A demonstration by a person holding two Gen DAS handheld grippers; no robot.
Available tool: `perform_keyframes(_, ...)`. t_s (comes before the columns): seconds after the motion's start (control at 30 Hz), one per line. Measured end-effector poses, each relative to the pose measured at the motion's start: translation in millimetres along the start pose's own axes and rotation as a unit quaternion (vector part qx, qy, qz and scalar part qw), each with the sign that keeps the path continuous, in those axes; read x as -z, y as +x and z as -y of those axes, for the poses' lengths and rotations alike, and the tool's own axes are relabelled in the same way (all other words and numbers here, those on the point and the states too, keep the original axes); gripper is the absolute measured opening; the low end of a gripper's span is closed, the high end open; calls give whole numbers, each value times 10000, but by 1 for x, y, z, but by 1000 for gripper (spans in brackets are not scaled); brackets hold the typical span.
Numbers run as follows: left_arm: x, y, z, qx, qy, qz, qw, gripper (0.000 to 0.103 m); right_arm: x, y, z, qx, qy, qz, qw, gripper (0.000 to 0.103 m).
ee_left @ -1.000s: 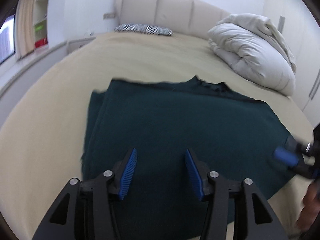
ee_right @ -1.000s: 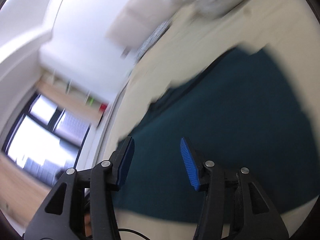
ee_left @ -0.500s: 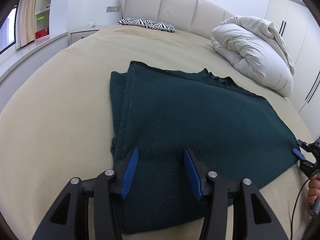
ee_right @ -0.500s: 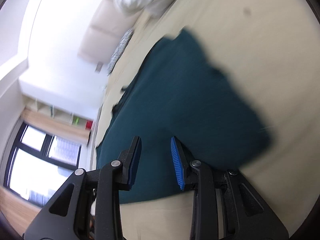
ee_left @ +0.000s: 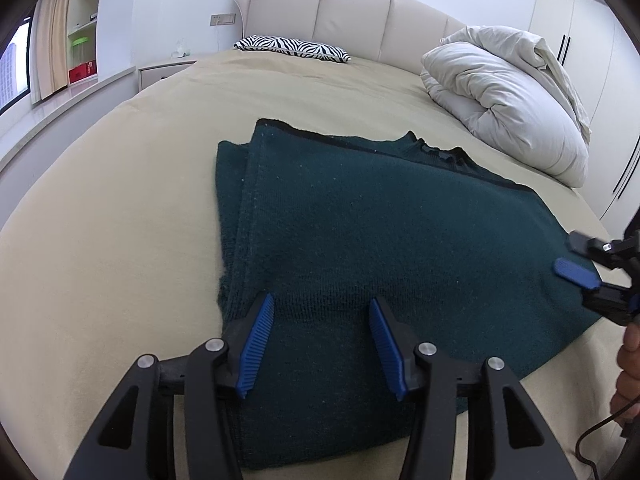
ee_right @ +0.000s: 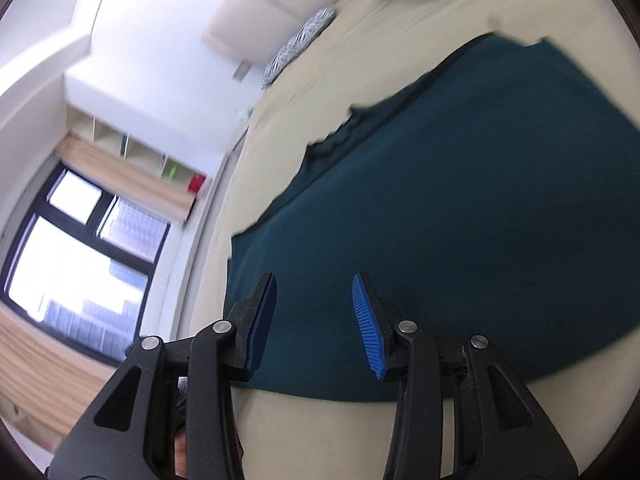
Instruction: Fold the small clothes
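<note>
noted dark green sweater (ee_left: pixel 380 240) flat on the tan bed (ee_left: pixel 120 208), near the foot end, well apart from the zebra pillow (ee_left: pixel 292 46) by the headboard (ee_left: pixel 352 16) and from the bundled white duvet (ee_left: pixel 512 96) at the far right side. judged partly folded: a second layer edge visible along the left side in the left wrist view, lying tucked under the top panel, with neckline ribbing peeking out at the far edge; overall outline already a rough rectangle. right side fold not confirmable from either view. found left gripper (ee_left: pixel 322 336) low over the near hem, jaws spread wide, blue pads (ee_left: pixel 258 340) straddling fabric but pinching nothing; contact with the knit likely at the tips, not certain. found right gripper (ee_right: pixel 314 320) tilted over the near right corner of the sweater, jaws likewise spread with nothing between them; also seen at the right margin of the left wrist view, tips just at the cloth edge. right wrist view blurred, fine detail unreadable. judged remaining: near hem to be pinched at both corners and carried toward the neckline for a final crosswise fold, then smoothed. judged task somewhere past the midpoint, last fold not yet begun. risk noted: thick knit may slip or drag the tucked layer out of line when lifted.
</note>
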State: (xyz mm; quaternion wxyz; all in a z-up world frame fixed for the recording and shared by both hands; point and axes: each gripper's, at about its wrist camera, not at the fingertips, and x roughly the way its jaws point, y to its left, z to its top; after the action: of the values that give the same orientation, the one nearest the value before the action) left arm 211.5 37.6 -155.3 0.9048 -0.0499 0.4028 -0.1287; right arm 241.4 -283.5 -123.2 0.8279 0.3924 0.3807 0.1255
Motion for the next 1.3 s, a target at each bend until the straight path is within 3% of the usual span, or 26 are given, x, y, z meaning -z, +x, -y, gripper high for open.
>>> perform_keyframes(0.13,0,0,0,-9,3,-1,10000,53,-1,29,27,205,289,-200,9992,38)
perform_keyframes(0.23,1,1,1,-24,16,-2,10000,53,-1,27,54,-119,606,16,9981,31)
perform_keyframes(0.43,1,1,-2,-10,10,-4,10000,53,-15,-37,109,112,1045,794,9913,31)
perform_keyframes(0.6,-3,-4,-8,159,-119,-4,9998,53,-31,-102,142,651,1342,1496,9774,34)
perform_keyframes(0.73,-10,-22,-7,237,-424,31,9988,53,-36,-138,150,1124,1320,1771,9688,51)
perform_keyframes(0.83,-16,-33,10,426,-353,158,9983,53,-42,-154,153,1030,1150,1657,9740,51)
perform_keyframes(0.93,-21,-28,26,652,-325,108,9973,53,-31,-197,159,853,1068,1397,9807,53)
perform_keyframes(1.03,-24,-17,36,781,-468,3,9958,53,-32,-184,156,699,1035,938,9877,53)
perform_keyframes(1.13,-23,-7,43,857,-564,-90,9947,53,-34,-163,160,921,1120,509,9881,53)
perform_keyframes(1.3,-24,8,46,995,-686,-223,9924,54,-41,-160,164,825,1299,449,9871,53)
